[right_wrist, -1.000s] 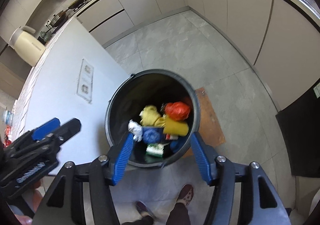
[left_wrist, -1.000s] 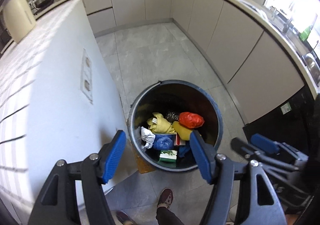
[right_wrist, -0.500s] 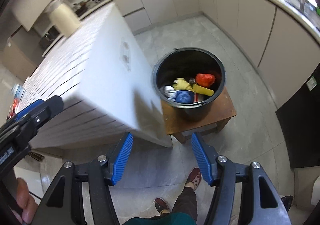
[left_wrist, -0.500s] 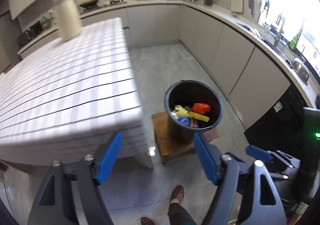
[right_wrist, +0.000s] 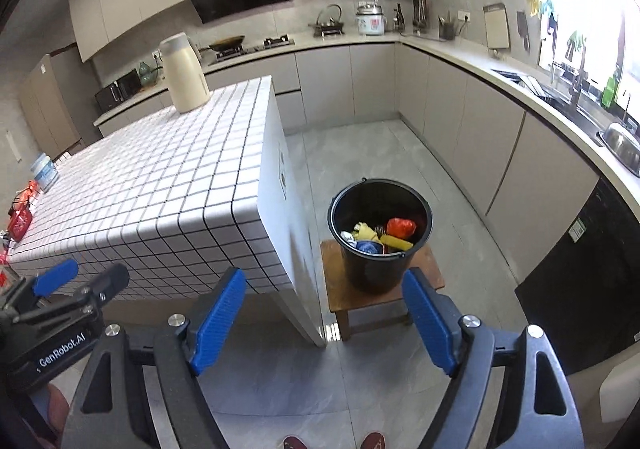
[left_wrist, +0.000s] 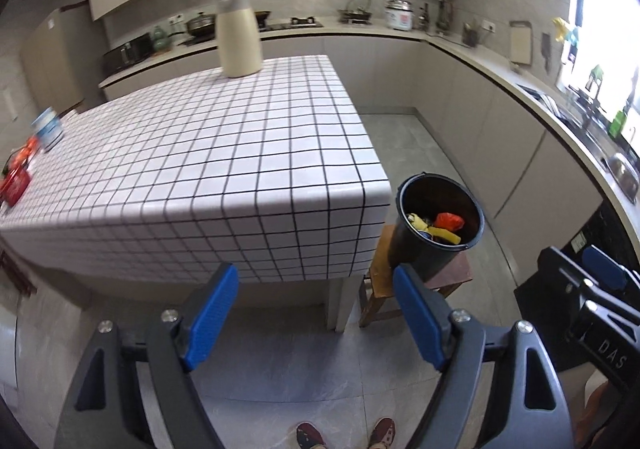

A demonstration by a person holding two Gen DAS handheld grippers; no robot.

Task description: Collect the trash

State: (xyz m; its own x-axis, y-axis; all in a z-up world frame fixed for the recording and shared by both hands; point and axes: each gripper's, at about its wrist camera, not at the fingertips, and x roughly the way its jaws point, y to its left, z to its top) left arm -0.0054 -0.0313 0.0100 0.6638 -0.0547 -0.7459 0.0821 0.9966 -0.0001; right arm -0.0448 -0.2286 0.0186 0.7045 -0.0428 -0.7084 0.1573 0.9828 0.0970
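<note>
A black bucket [left_wrist: 430, 249] [right_wrist: 378, 265] stands on a low wooden stool [right_wrist: 434, 275] beside the tiled island. It holds trash: a red bag [right_wrist: 401, 227], yellow pieces [right_wrist: 394, 242], a blue item [right_wrist: 369, 247]. My left gripper [left_wrist: 316, 315] is open and empty, held high and back from the island's near corner. My right gripper [right_wrist: 324, 319] is open and empty, well short of the bucket. Each gripper shows at the edge of the other's view.
The white tiled island [left_wrist: 208, 169] carries a cream kettle [left_wrist: 239, 35], a small tub [left_wrist: 48, 128] and red items [left_wrist: 16, 179] at its far left. Cabinets and a counter [right_wrist: 500, 117] run along the back and right. A black appliance [right_wrist: 592, 273] stands at the right.
Both grippers have risen and pulled back from just above the bucket. The island top and the kitchen wall have come into view. The jaws stay open.
</note>
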